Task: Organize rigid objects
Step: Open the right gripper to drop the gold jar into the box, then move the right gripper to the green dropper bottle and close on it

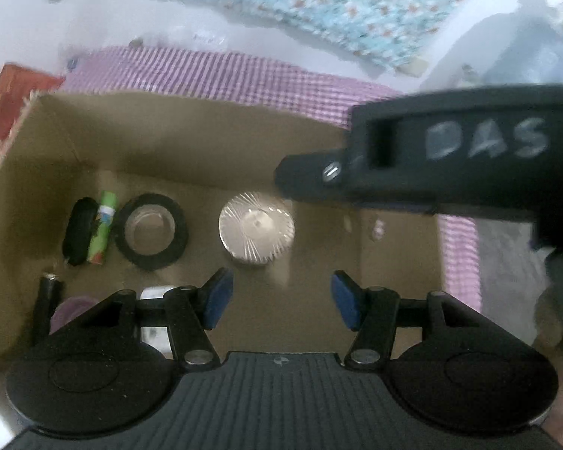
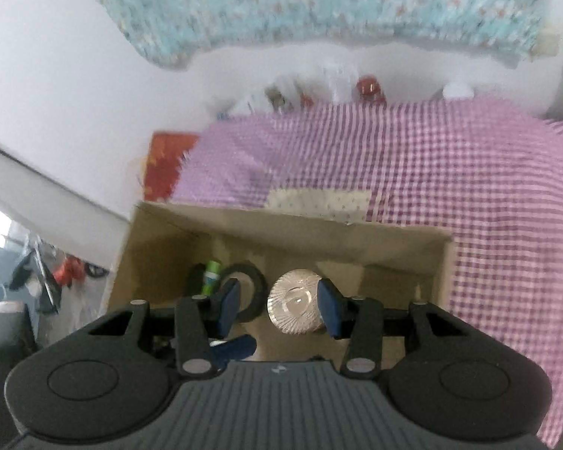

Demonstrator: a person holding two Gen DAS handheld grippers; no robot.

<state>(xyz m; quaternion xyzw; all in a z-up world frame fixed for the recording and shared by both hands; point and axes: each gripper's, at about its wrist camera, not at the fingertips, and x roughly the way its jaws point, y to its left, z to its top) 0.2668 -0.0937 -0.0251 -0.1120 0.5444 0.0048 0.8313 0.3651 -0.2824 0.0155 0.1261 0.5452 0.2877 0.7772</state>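
Note:
An open cardboard box (image 1: 206, 135) holds a ribbed clear glass dish (image 1: 257, 227), a roll of black tape (image 1: 152, 230), a green tube (image 1: 102, 232) and a black oblong object (image 1: 79, 236). My left gripper (image 1: 279, 300) is open and empty above the box's near part. My right gripper (image 2: 277, 309) is open above the box (image 2: 394, 242); the glass dish (image 2: 295, 305) lies on the box floor below, between its fingers. The right gripper's black body (image 1: 469, 157) reaches in from the right in the left wrist view. The black tape (image 2: 249, 285) and the green tube (image 2: 211, 275) show left of the dish.
The box stands on a pink checked cloth (image 2: 469, 187). A red packet (image 2: 165, 165) lies behind the box's left corner. A purple lid (image 1: 71, 309), a black stick (image 1: 45, 307) and a white object (image 1: 154, 294) lie in the box's near left. Blurred small items (image 2: 369, 88) stand at the far edge.

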